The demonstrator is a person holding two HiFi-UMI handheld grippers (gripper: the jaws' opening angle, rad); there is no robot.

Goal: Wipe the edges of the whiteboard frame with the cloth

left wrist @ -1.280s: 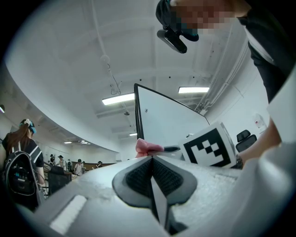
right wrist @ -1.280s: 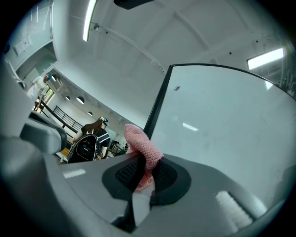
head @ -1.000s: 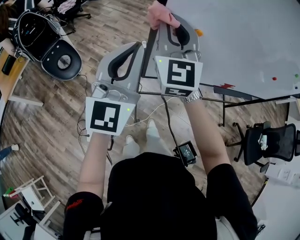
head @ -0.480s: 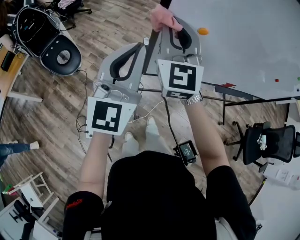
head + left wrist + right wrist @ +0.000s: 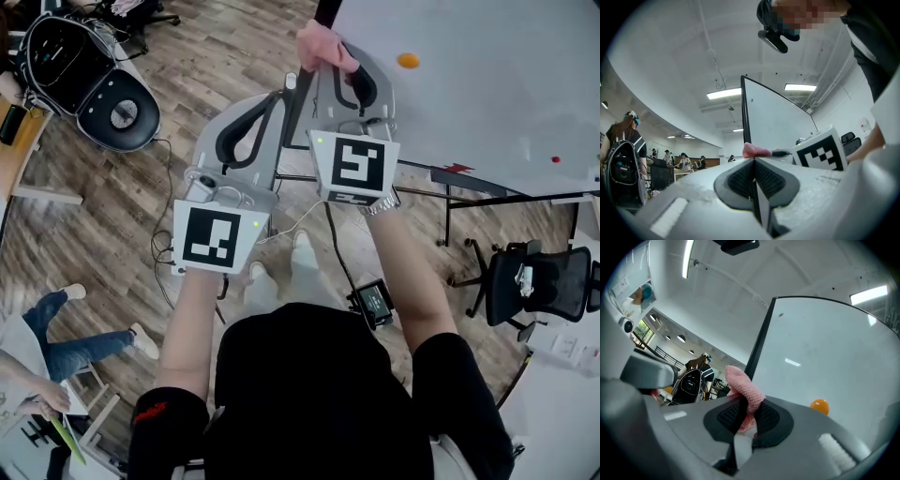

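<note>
The right gripper (image 5: 747,412) has its two fingers squeezed tight on the pink cloth (image 5: 743,389). A soft lump of cloth pokes out past the tips. The lump sits at the dark frame (image 5: 759,348) on the left side of the whiteboard (image 5: 487,84), and it looks like it is touching it.

The left gripper (image 5: 753,164) has its fingers shut together with nothing in them. It is just beside the right one, a bit lower, and close to the same side of the frame.

A second ago the cloth was further above the orange dot (image 5: 408,61) on the board. Now it is nearer to the dot's level. So the cloth seems to have slid a little way down the frame. I think that means the wiping of this side is going on. Most of this side below the cloth is probably not wiped yet, and I cannot tell about the other sides.

A sitting person (image 5: 56,342) has also come into the bottom left of the head view.
</note>
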